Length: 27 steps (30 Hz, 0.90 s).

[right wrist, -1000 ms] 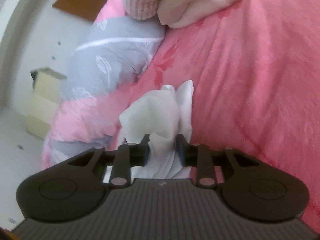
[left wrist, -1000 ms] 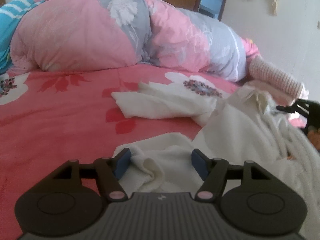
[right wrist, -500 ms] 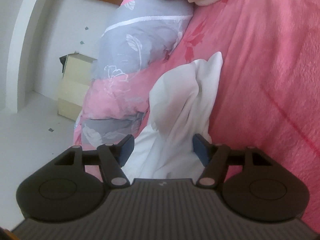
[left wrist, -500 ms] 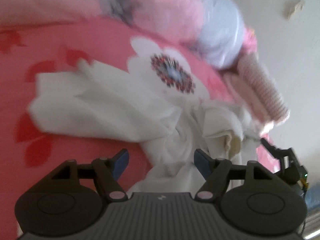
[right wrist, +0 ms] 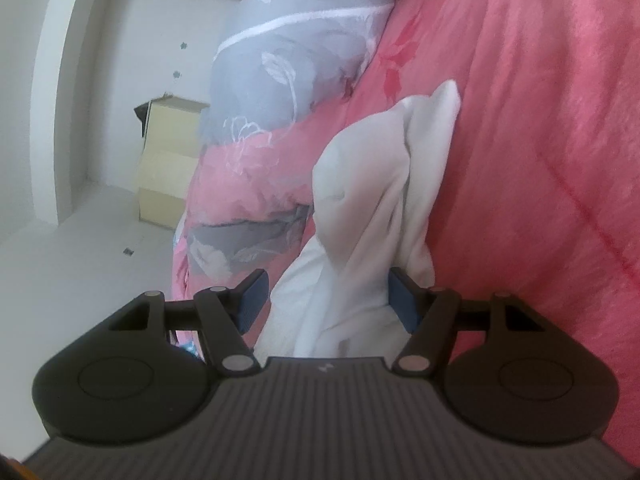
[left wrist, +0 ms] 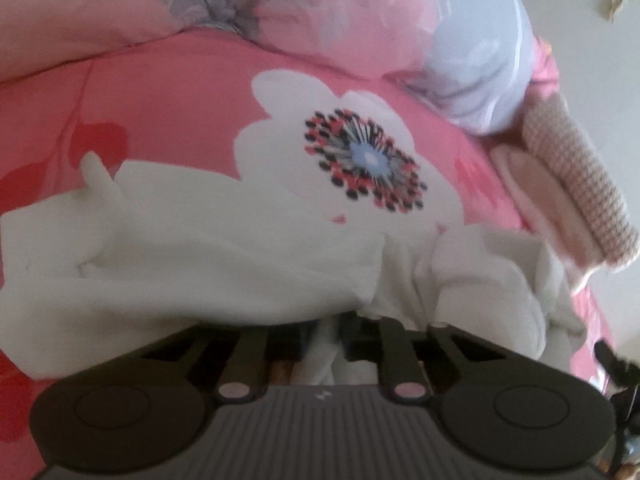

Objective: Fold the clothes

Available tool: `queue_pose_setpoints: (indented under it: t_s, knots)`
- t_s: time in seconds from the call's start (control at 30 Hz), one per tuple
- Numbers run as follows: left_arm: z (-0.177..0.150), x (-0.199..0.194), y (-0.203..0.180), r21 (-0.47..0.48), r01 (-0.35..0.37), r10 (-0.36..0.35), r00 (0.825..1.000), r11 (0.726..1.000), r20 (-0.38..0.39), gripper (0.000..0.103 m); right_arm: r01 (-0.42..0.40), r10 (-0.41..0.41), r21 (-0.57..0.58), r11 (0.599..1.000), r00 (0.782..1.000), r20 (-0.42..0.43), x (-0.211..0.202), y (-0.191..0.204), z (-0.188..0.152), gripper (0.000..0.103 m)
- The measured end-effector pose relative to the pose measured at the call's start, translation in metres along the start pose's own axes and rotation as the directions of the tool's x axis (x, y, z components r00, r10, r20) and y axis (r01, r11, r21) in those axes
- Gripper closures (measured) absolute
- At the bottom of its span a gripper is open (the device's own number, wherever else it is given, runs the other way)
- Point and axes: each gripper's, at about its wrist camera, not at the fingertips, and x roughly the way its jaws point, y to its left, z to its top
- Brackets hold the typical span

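Note:
A crumpled white garment lies on the pink floral bed sheet. My left gripper is shut on a bunched fold of it, and the cloth drapes over the fingertips and hides them. In the right wrist view the same white garment runs away from the camera in a rumpled ridge. My right gripper is open, with its blue pads on either side of the cloth and not pinching it.
A rolled pink and grey quilt lies along the far side of the bed and also shows in the right wrist view. A pink knitted garment is folded at the right. A pale wooden bedside cabinet stands on the floor.
My left gripper moved forward onto the garment and closed on a fold. My right gripper opened and let go of the cloth it was pinching a second ago.

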Motion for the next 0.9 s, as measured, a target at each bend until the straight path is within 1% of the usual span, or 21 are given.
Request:
queue_pose_setpoints:
  t_s: [0.1, 0.17, 0.2, 0.23, 0.3, 0.33, 0.43, 0.5, 0.53, 0.63, 0.7, 0.8, 0.9]
  knots:
    - [0.002, -0.014, 0.006, -0.022, 0.024, -0.022, 0.996, 0.999, 0.091, 0.092, 0.011, -0.014, -0.062, 0.998, 0.999, -0.043, 0.009, 0.007, 0.000, 0.038]
    - [0.004, -0.026, 0.013, -0.041, 0.035, -0.028, 0.988, 0.999, 0.150, 0.092, 0.030, -0.038, -0.119, 0.992, 0.997, -0.066, 0.017, 0.014, -0.002, 0.042]
    - [0.006, -0.033, 0.018, -0.054, 0.037, -0.026, 0.984, 0.998, 0.178, 0.093, 0.041, -0.052, -0.147, 0.988, 0.996, -0.074, 0.020, 0.017, -0.003, 0.049]
    - [0.007, -0.041, 0.024, -0.069, 0.035, -0.021, 0.979, 0.997, 0.204, 0.093, 0.055, -0.069, -0.169, 0.984, 0.995, -0.078, 0.023, 0.019, -0.004, 0.063]
    - [0.008, -0.058, 0.038, -0.093, 0.025, 0.000, 0.966, 0.995, 0.259, 0.093, 0.060, -0.079, -0.180, 0.982, 0.992, -0.101, 0.031, 0.020, -0.004, 0.079]
    - [0.009, -0.068, 0.047, -0.105, 0.015, 0.017, 0.956, 0.994, 0.293, 0.093, 0.055, -0.076, -0.185, 0.981, 0.991, -0.106, 0.035, 0.021, -0.002, 0.087]
    - [0.010, -0.094, 0.078, -0.164, 0.001, 0.061, 0.926, 0.986, 0.371, 0.093, 0.039, -0.063, -0.201, 0.979, 0.991, -0.118, 0.047, 0.027, 0.002, 0.090]
    - [0.012, -0.109, 0.098, -0.199, -0.010, 0.090, 0.913, 0.980, 0.398, 0.093, 0.036, -0.066, -0.230, 0.972, 0.990, -0.126, 0.059, 0.035, 0.007, 0.091]
    - [0.012, -0.117, 0.108, -0.212, -0.028, 0.115, 0.903, 0.977, 0.414, 0.093, 0.035, -0.069, -0.245, 0.969, 0.989, -0.133, 0.068, 0.040, 0.010, 0.092]
    - [0.011, -0.141, 0.136, -0.251, -0.062, 0.178, 0.864, 0.966, 0.470, 0.093, 0.035, -0.083, -0.304, 0.952, 0.985, -0.148, 0.098, 0.060, 0.019, 0.093]
    - [0.010, -0.155, 0.155, -0.287, -0.078, 0.222, 0.831, 0.955, 0.511, 0.093, 0.014, -0.066, -0.319, 0.948, 0.986, -0.154, 0.123, 0.075, 0.026, 0.093]
    - [0.012, -0.177, 0.184, -0.348, -0.098, 0.292, 0.773, 0.932, 0.563, 0.093, -0.014, -0.037, -0.347, 0.938, 0.989, -0.141, 0.160, 0.102, 0.038, 0.093]
    - [0.014, -0.206, 0.219, -0.422, -0.102, 0.364, 0.708, 0.901, 0.606, 0.093, -0.052, 0.005, -0.370, 0.927, 0.992, -0.127, 0.200, 0.131, 0.050, 0.093]
